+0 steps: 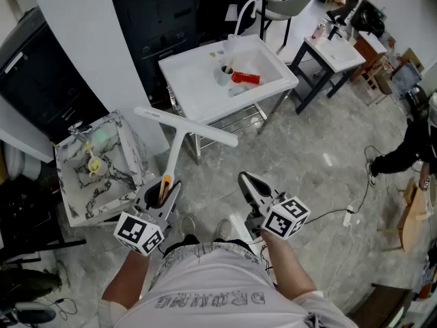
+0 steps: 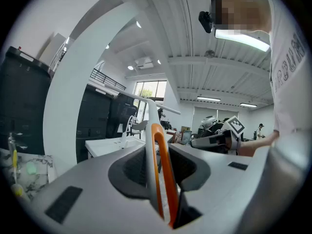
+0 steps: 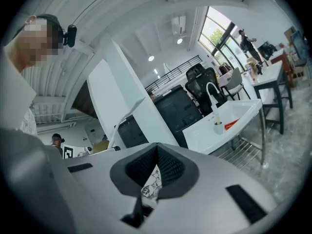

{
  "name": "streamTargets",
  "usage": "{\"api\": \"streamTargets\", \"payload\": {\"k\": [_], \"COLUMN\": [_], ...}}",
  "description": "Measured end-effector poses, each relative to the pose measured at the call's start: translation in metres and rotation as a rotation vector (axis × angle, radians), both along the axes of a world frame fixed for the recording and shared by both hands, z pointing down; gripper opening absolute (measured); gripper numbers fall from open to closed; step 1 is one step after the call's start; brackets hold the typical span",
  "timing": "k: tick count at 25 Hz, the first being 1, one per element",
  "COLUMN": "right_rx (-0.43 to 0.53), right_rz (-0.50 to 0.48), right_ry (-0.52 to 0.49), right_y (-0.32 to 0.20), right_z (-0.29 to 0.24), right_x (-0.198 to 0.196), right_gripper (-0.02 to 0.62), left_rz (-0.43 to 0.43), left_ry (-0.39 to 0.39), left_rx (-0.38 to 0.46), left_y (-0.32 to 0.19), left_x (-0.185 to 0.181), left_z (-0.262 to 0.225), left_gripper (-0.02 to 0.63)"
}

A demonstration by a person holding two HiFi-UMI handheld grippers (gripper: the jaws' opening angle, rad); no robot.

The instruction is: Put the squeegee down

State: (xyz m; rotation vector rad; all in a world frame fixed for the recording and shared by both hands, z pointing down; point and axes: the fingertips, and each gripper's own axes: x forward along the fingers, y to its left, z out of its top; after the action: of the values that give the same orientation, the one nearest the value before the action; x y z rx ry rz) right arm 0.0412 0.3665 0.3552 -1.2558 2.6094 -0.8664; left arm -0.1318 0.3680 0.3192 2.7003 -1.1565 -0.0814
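While the left gripper [image 1: 164, 191] is clamped on it, the white, T-shaped plastic squeegee [image 1: 179, 142] has not been set down. In the left gripper view the two grey jaws press in from either side on the lower end of the squeegee [image 2: 150, 123], where an orange loop runs along the white shaft. The jaws stand partly apart, as wide as that handle, and nothing else sits between them.

From the left gripper [image 2: 158, 152] the shaft reaches forward beyond the jaw tips, and the long straight blade lies crosswise at the far end. In the head view the blade hangs over the grey stone-look floor [image 1: 307, 156], between the marble-patterned basin [image 1: 130, 149] on the person's left and the white sink table [image 1: 198, 80] ahead. It touches neither of them.

Beside it and apart from the squeegee, the right gripper [image 1: 246, 180] points forward. Its own view shows the right gripper [image 3: 157, 150] with the dark ribbed pads meeting at the tips. Nothing is gripped there. Only a sliver of the marbled pattern shows through the gap lower down.

A flat red object [image 1: 246, 78] and a small pale cup [image 1: 225, 74] lie in the bowl of the white sink table.
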Motion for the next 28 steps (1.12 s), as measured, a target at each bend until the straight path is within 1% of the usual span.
{"api": "streamTargets", "payload": {"k": [4, 11, 17, 28], "right_rx": [-0.001, -0.009, 0.003, -0.020], "right_rz": [0.000, 0.002, 0.004, -0.003], "right_ry": [0.005, 0.003, 0.005, -0.004], "right_y": [-0.002, -0.008, -0.011, -0.016], "right_z": [0.001, 0.003, 0.002, 0.005], "right_x": [0.001, 0.002, 0.002, 0.003], "right_gripper": [0.006, 0.006, 0.008, 0.008], "left_rz": [-0.010, -0.008, -0.007, -0.016], "left_ry": [-0.005, -0.006, -0.008, -0.013], "left_rx": [-0.017, -0.018, -0.019, -0.024], "left_y": [-0.002, -0.006, -0.009, -0.013], "left_x": [0.001, 0.003, 0.004, 0.005], "left_z": [-0.003, -0.001, 0.001, 0.001], "left_gripper": [0.114, 0.114, 0.114, 0.114]}}
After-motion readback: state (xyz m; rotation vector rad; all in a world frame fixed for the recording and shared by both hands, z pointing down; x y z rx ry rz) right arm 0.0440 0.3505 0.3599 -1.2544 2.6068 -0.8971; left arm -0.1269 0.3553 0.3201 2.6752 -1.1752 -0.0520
